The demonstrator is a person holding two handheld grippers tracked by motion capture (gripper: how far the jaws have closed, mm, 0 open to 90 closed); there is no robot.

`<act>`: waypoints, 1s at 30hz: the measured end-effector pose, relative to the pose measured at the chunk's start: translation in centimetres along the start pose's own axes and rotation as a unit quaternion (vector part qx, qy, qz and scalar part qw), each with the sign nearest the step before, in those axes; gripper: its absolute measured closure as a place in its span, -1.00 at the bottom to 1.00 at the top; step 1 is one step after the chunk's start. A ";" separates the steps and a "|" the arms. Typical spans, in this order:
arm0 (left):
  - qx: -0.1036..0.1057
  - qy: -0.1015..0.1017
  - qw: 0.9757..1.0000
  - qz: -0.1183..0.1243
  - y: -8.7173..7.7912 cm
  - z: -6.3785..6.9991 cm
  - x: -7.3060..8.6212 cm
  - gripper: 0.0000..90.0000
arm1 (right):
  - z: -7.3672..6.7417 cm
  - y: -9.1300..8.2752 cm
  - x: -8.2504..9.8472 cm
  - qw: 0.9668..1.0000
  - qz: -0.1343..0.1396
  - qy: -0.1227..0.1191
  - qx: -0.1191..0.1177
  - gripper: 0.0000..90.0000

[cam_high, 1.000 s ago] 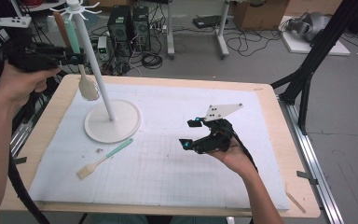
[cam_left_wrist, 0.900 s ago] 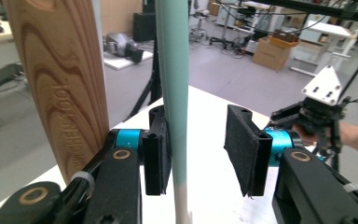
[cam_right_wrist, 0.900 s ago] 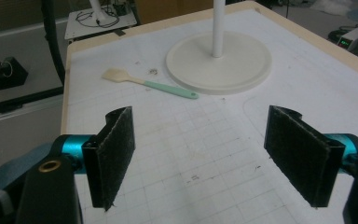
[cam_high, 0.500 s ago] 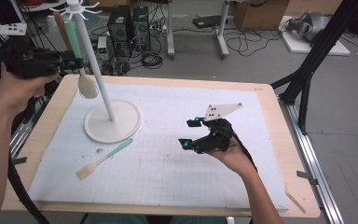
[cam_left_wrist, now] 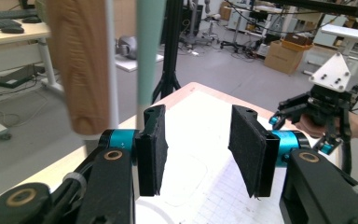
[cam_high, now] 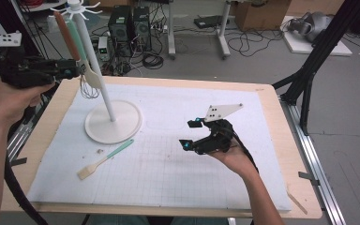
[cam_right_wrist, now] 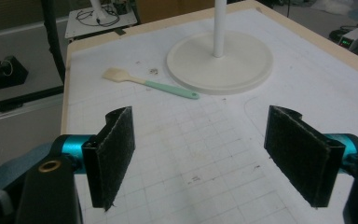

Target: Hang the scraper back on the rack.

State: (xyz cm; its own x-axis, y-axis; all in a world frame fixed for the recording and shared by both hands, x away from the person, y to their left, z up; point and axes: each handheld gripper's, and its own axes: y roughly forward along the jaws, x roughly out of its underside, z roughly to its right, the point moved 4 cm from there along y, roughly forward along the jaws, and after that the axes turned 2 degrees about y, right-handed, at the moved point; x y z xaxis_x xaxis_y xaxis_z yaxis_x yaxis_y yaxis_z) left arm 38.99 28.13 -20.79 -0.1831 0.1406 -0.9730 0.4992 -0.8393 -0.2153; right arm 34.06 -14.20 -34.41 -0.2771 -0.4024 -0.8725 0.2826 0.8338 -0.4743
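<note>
A white hook stand (cam_high: 114, 123) rises at the mat's back left. A brown wooden handle (cam_high: 65, 33) and a mint-handled utensil (cam_high: 80, 47) hang from its hooks, with a wire whisk (cam_high: 90, 88) lower down. My left gripper (cam_high: 75, 69) hovers just left of them. In the left gripper view its jaws have just been opening and my left gripper (cam_left_wrist: 198, 140) has nothing between the pads; the wooden handle (cam_left_wrist: 81, 65) and mint handle (cam_left_wrist: 149, 46) hang beyond its left jaw. My right gripper (cam_high: 190, 133) is open over mid-mat, my right gripper (cam_right_wrist: 214, 149) likewise empty. A mint-handled spatula (cam_high: 105, 158) lies flat.
The white gridded mat (cam_high: 168, 183) covers the wooden table (cam_high: 304, 197). In the right gripper view the loose spatula (cam_right_wrist: 149, 84) lies in front of the stand's round base (cam_right_wrist: 219, 60). Cables, computer boxes and black frame legs stand on the floor beyond the table.
My left gripper has sunk a little beside the hanging utensils and its jaws stand wider. The pale hanging utensil head sits higher than before. My right gripper has kept still.
</note>
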 end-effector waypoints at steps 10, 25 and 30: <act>0.006 0.002 1.000 -0.002 0.1 1.0 1.1 0.19 | 0.3 -0.3 0.3 1.000 0.003 0.003 0.004 -0.48; 0.014 0.003 1.000 -0.004 0.3 2.0 2.9 0.11 | 1.3 -0.6 0.5 1.000 0.005 0.013 0.001 -0.49; 0.016 0.004 1.000 -0.006 0.3 2.4 3.5 0.11 | 1.5 -0.8 0.7 1.000 0.006 0.017 0.006 -0.50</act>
State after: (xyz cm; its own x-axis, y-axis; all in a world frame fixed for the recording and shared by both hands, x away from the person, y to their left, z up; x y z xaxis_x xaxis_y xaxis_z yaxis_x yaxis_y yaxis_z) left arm 36.44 27.06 -24.08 -0.1820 0.1549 -0.9710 0.4696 -0.8540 -0.2242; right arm 35.05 -15.72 -34.79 -0.3055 -0.3795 -0.8733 0.2967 0.8335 -0.4660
